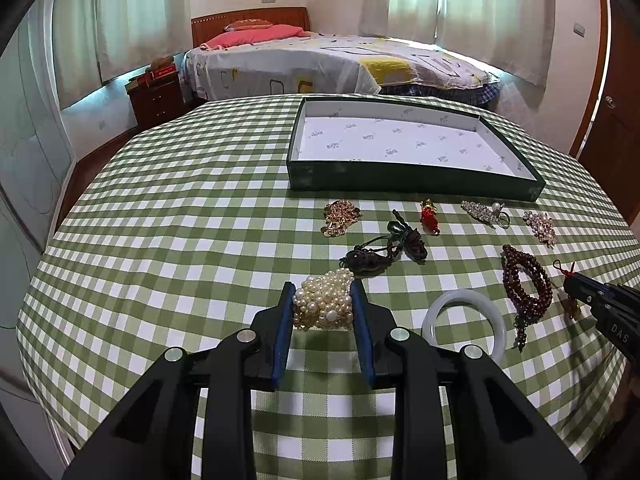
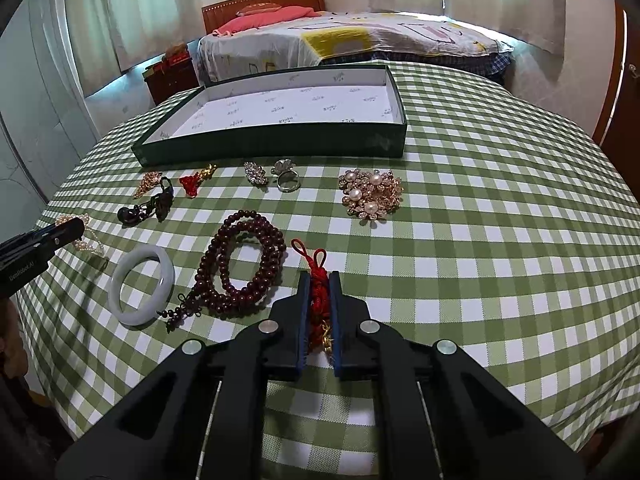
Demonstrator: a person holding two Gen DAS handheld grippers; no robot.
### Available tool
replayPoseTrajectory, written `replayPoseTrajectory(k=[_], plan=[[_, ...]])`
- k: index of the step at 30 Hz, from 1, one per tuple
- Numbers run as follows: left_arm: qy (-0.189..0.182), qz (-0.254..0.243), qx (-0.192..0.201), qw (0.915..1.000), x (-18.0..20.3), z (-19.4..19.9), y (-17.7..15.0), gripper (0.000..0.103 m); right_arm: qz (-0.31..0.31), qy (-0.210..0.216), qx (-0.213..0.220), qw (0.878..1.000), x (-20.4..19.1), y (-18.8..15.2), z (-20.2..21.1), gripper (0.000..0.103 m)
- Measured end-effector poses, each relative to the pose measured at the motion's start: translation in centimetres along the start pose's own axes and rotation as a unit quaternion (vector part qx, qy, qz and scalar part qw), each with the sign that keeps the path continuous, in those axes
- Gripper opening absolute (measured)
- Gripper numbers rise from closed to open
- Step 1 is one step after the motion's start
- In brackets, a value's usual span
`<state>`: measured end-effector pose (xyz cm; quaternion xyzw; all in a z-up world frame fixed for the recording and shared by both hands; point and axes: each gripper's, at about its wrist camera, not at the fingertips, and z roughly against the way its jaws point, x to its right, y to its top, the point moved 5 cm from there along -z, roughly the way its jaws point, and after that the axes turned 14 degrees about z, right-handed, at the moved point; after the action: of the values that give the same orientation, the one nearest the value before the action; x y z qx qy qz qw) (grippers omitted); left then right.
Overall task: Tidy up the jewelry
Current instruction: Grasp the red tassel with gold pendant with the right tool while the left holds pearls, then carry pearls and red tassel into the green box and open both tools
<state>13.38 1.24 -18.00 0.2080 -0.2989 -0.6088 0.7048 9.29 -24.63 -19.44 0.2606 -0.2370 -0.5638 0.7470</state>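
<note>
My left gripper [image 1: 323,287] is shut on a bundle of cream pearl strands [image 1: 322,304] that rests on the green checked tablecloth [image 1: 180,240]. My right gripper [image 2: 319,280] is shut on a red knotted cord charm [image 2: 319,300], whose loops stick out past the fingertips and whose gold end shows between the pads. A shallow dark green box [image 2: 272,145] with a white printed lining sits open farther back on the table. In the left wrist view the right gripper [image 1: 571,285] enters from the right edge, over the red charm [image 1: 565,268].
Between grippers and box lie a white jade bangle [image 2: 138,317], a coiled dark red bead strand [image 2: 272,252], a gold pearl brooch [image 2: 370,194], a ring [image 2: 288,182], a crystal brooch [image 2: 255,174], a red-gold charm [image 2: 192,182], a dark cord pendant [image 1: 384,248] and a gold chain [image 1: 340,216].
</note>
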Motion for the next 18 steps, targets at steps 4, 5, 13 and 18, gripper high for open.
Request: replayPoseTrajectory(k=[4,5,13,18], plan=[[0.000,0.001,0.002,1.0000,0.1,0.0,0.1,0.028,-0.006,0.001,0.008,1.000,0.1,0.3,0.4,0.009],[0.000,0.002,0.002,1.0000,0.1,0.1,0.2,0.028,-0.006,0.001,0.010,1.000,0.2,0.4,0.6,0.009],[-0.011,0.002,0.022,0.9997,1.0,0.8,1.7,0.028,-0.007,-0.001,0.044,0.999,0.3,2.2,2.4,0.009],[-0.022,-0.006,0.042,0.9989,2.4,1.4,3.4,0.028,-0.007,-0.005,0.072,0.997,0.8,4.6,3.5,0.009]])
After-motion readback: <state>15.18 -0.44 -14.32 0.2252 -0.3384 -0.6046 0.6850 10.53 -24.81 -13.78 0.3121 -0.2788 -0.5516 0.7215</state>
